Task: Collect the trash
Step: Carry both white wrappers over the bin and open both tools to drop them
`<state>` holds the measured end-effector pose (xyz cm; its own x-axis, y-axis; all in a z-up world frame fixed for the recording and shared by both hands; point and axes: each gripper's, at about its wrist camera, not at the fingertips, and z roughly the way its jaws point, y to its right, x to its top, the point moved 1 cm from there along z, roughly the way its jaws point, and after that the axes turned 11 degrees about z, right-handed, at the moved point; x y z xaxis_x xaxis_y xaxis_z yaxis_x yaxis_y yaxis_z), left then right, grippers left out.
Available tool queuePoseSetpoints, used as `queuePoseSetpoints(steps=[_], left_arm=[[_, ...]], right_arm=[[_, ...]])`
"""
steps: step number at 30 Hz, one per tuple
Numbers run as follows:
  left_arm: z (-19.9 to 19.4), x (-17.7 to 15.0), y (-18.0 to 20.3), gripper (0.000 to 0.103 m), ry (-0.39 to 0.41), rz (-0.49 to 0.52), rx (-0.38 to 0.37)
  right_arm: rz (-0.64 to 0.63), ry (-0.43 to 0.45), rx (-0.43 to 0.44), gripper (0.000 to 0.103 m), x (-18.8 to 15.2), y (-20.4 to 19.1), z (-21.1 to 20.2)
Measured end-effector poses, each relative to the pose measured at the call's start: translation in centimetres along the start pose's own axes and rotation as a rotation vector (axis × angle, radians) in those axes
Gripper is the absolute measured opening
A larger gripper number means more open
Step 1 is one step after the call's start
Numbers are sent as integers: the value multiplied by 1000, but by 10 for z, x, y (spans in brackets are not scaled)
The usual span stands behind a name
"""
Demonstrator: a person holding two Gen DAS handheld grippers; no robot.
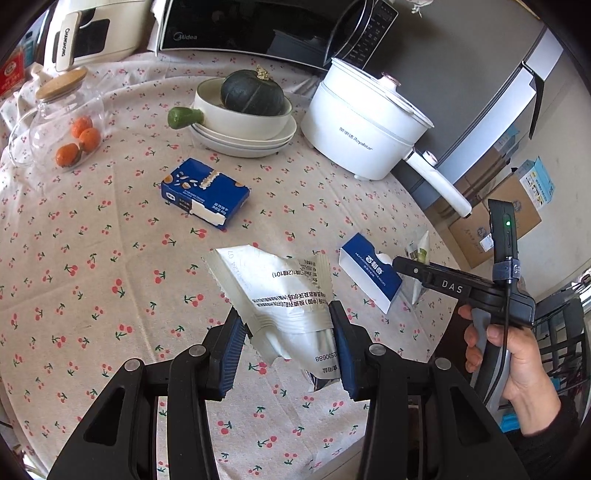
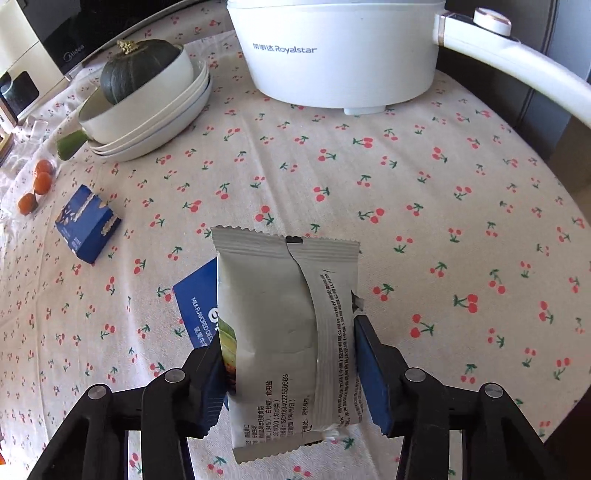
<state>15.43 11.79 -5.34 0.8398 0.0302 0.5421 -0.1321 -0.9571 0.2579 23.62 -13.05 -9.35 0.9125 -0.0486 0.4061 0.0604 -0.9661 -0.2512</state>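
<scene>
A torn white wrapper (image 1: 273,288) with black print sticks up from my left gripper (image 1: 286,314), which is shut on its lower part above the cherry-print tablecloth (image 1: 110,295). In the right wrist view my right gripper (image 2: 286,334) is shut on a white snack packet (image 2: 266,302), both blue pads against its sides. From the left wrist view that right gripper (image 1: 413,269), held in a hand, reaches in at the right by the packet (image 1: 421,247). A flattened blue and white box (image 1: 369,275) (image 2: 195,306) lies under the packet. Another blue box (image 1: 205,192) (image 2: 86,225) lies farther left.
A white electric pot (image 1: 362,125) (image 2: 340,51) with a long handle stands at the back right. A bowl holding a dark green pumpkin (image 1: 253,92) sits on stacked plates. A glass jar with oranges (image 1: 66,122) is far left; a microwave (image 1: 258,29) behind. Cardboard boxes (image 1: 495,221) stand beyond the table's right edge.
</scene>
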Motion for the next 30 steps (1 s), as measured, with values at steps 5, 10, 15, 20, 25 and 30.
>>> queuePoseSetpoints(steps=[5,10,15,20,25,30], left_arm=[[4,-1,15,46,-7,27,-4],[11,0,40,46,-15,69,-24],[22,1,75,46,-26,119,-50],[30,-1,120,46,-19,173,-97],[43,-3,181,46,-22,271,-166],[72,-14,249,47,-58,396,-246]], right_arm=[[15,29,8,52,-1,20,-31],[43,43,-3,52,-9,53,-64],[85,51,-48,52,-25,96,-91],[172,53,-42,52,-39,143,-122],[225,61,-76,53,-59,190,-144],[277,23,-125,53,-81,231,-146]])
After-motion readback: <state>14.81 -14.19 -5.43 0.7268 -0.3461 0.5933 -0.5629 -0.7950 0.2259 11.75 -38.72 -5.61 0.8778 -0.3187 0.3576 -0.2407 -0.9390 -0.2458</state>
